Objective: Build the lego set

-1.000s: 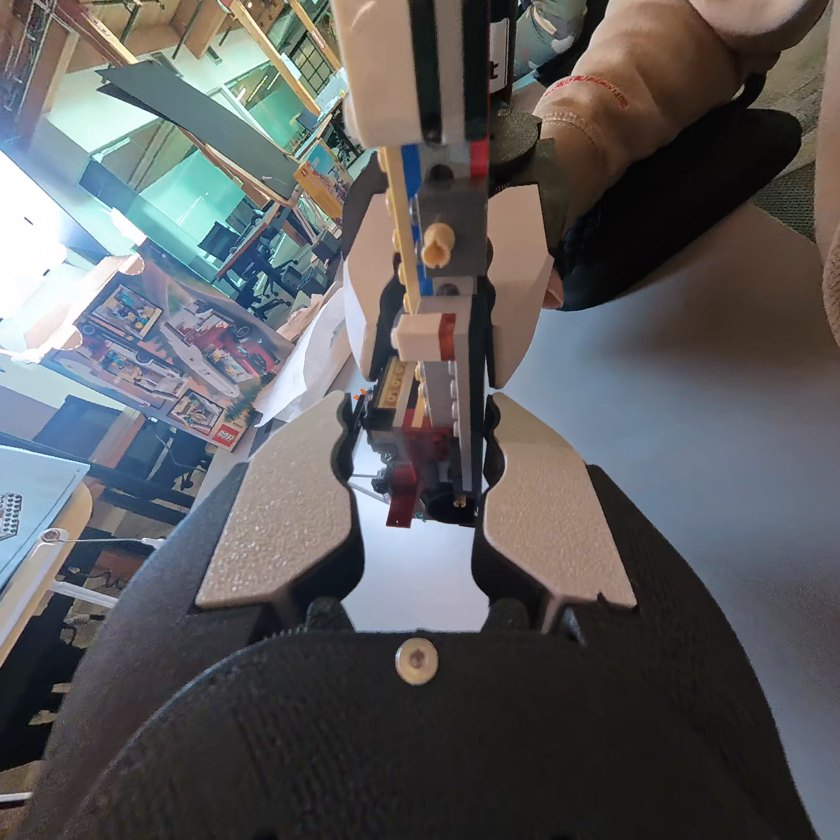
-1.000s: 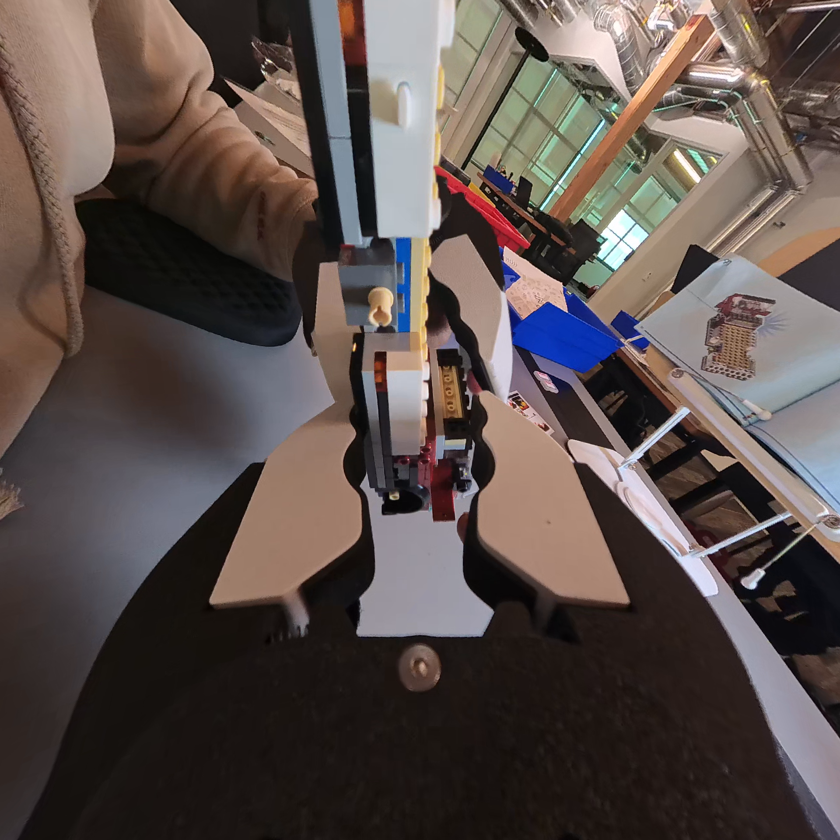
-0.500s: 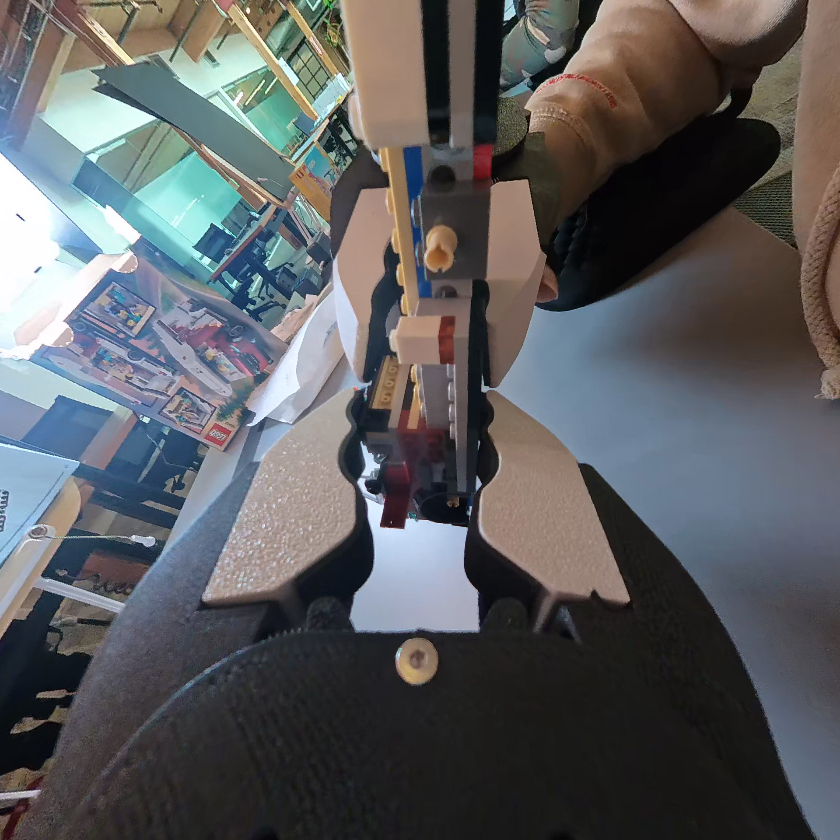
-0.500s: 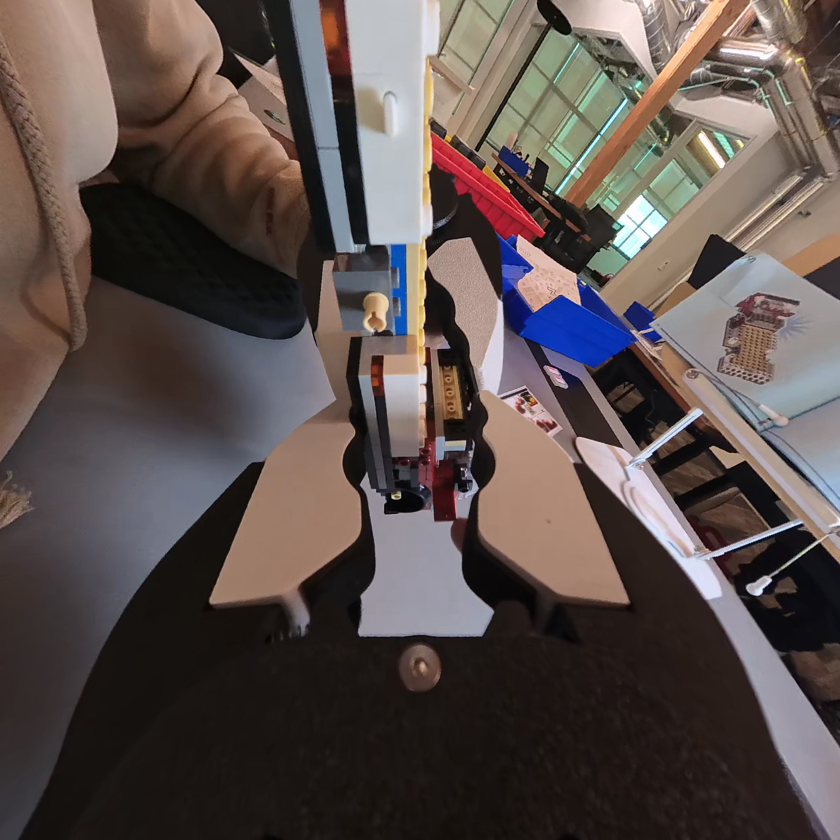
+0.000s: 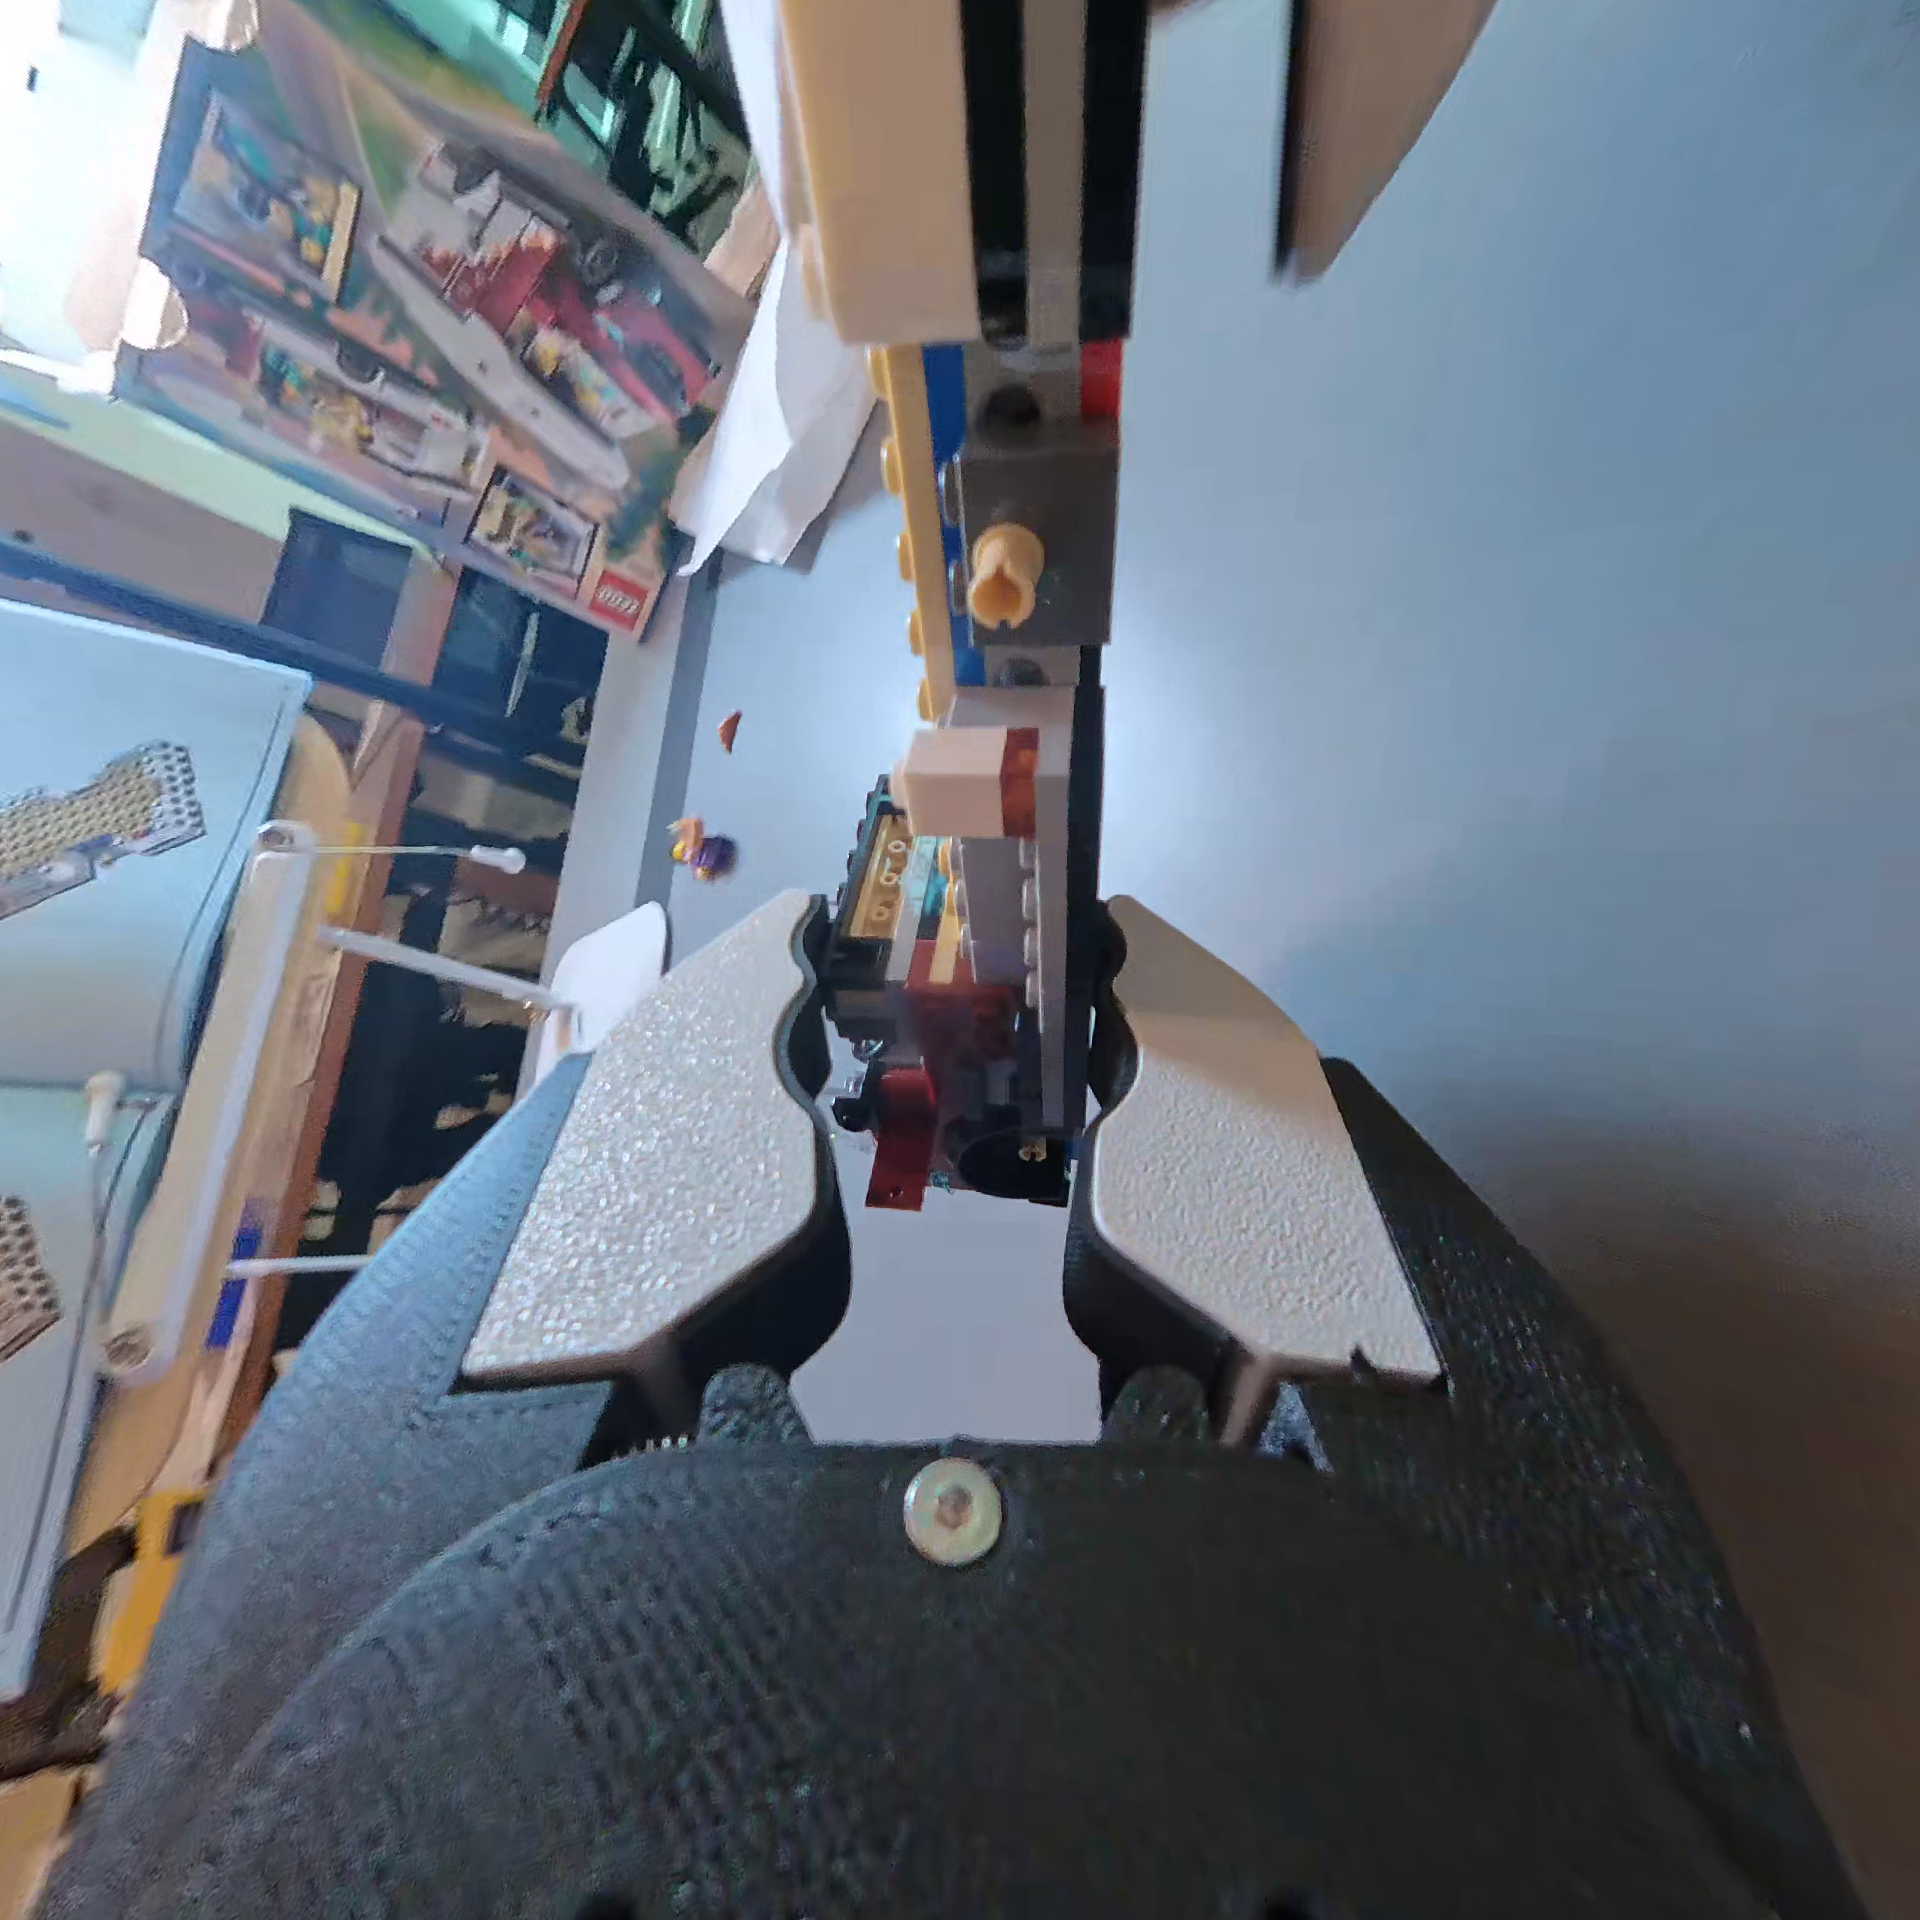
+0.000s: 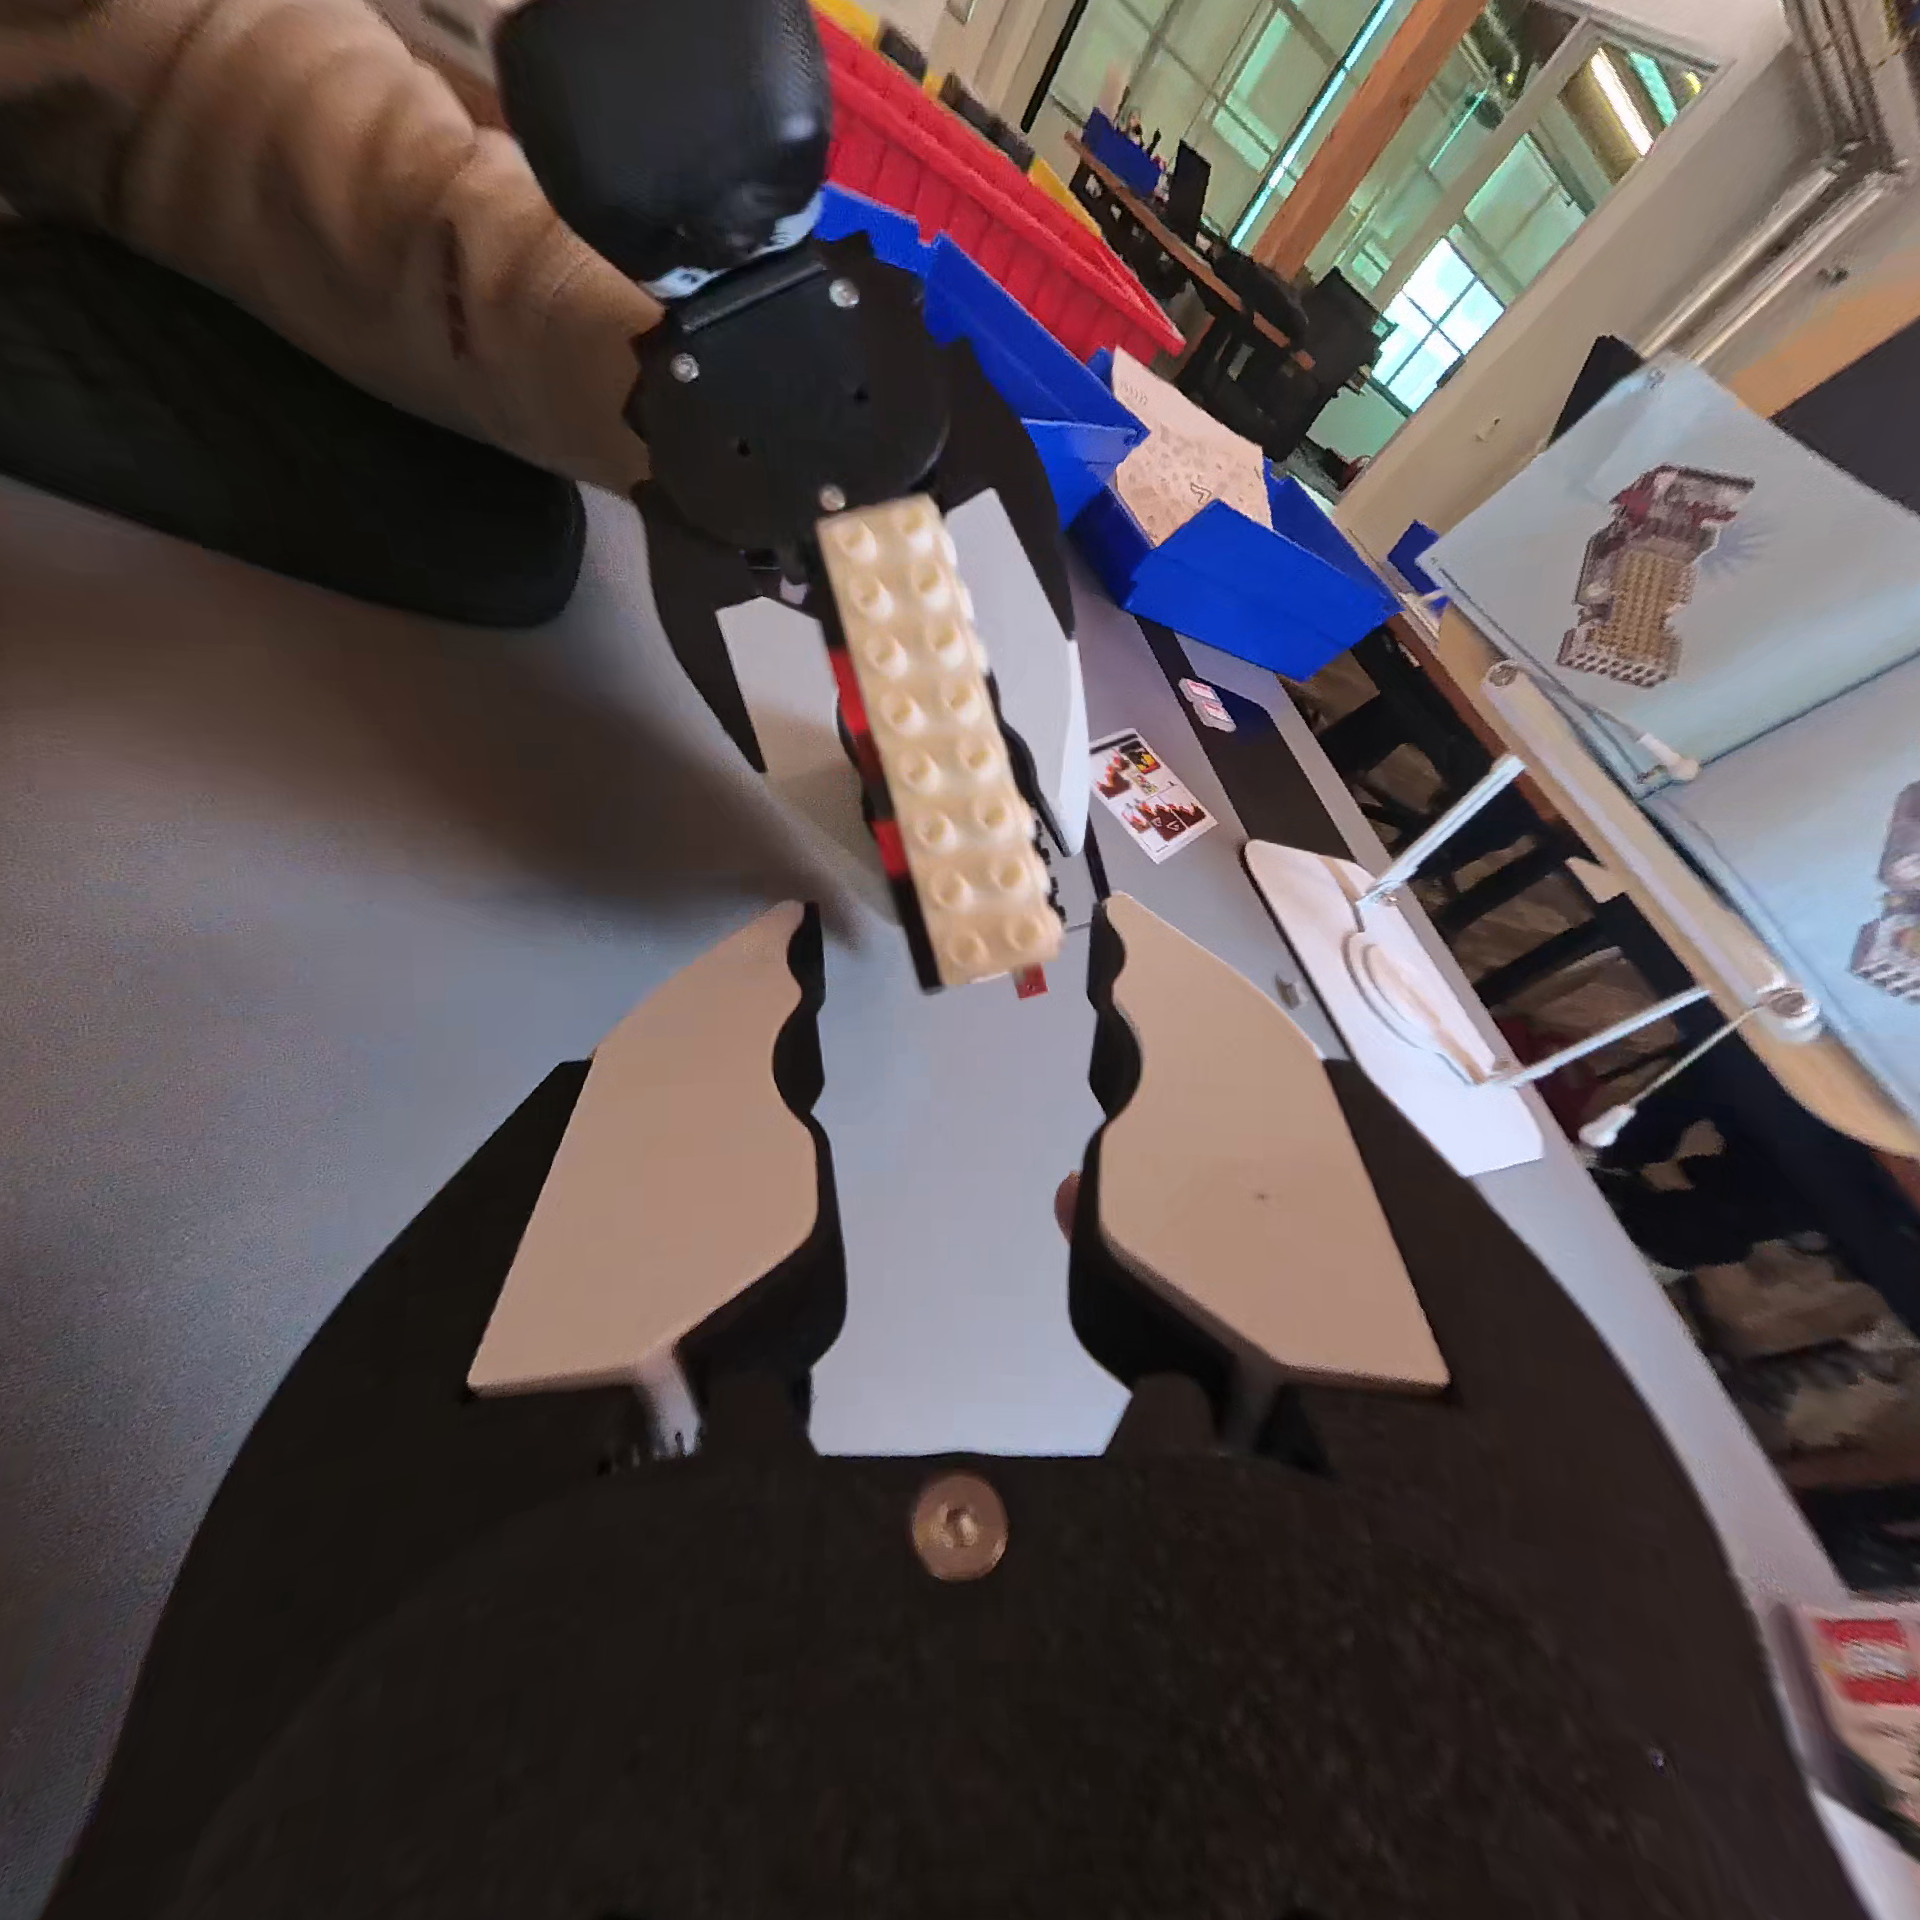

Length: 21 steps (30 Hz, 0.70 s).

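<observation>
One brick model is all I have in hand here, a long build of white, grey, black and dark red pieces. My left gripper is clamped on its near end, both pads pressing the sides. The rest sticks far out ahead of the fingers, over the grey table.

My worry is leverage. I judge that so long a build, held only at one end, could sag, twist in the pads or snap at a seam if I swing it quickly. The blur in both views suggests I am moving fast.

My right gripper stands apart and empty. The model's far end, topped by a white studded plate, hangs just beyond its fingertips, touching neither. A careless approach could knock that end sideways.

Left of the model, a tiny figure and an orange chip lie on the table, with a printed box farther left.
</observation>
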Tool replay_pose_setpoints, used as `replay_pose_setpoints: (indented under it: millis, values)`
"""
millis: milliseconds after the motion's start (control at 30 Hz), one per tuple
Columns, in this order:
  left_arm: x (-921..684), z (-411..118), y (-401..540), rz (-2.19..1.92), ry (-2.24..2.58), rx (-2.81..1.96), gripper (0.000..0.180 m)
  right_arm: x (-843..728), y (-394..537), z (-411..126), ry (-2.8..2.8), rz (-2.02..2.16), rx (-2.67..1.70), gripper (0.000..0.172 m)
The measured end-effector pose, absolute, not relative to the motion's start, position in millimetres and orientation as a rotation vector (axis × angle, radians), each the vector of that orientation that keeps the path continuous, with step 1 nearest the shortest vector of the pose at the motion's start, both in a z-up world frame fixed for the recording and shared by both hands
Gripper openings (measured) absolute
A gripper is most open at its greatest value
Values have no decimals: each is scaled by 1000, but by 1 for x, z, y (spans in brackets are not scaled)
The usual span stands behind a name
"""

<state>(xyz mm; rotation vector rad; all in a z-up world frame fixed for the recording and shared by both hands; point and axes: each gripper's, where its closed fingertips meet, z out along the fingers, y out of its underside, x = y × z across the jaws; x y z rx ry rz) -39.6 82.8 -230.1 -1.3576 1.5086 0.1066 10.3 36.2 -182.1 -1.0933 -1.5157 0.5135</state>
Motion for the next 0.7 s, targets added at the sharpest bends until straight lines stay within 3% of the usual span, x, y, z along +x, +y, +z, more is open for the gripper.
replay_pose_setpoints:
  millis: [167, 333, 400, 600, 700]
  values:
    - [-53, -239, 98, 339, 1523, -1372, 48, 6, 41, -188, -1591, 100, -1012, 33]
    - [-65, -250, 103, 509, 1559, -1388, 48, 1, 42, -201, -1664, -66, -973, 32]
    - [-69, -253, 105, 555, 1561, -1401, 48, 0, 42, -208, -1701, -133, -943, 23]
    - [-79, -263, 103, 627, 1598, -1397, 48, 2, 52, -235, -1727, -185, -858, 22]
    - [-85, -259, 95, 573, 1591, -1414, 58, 4, 53, -239, -1731, -221, -771, 22]
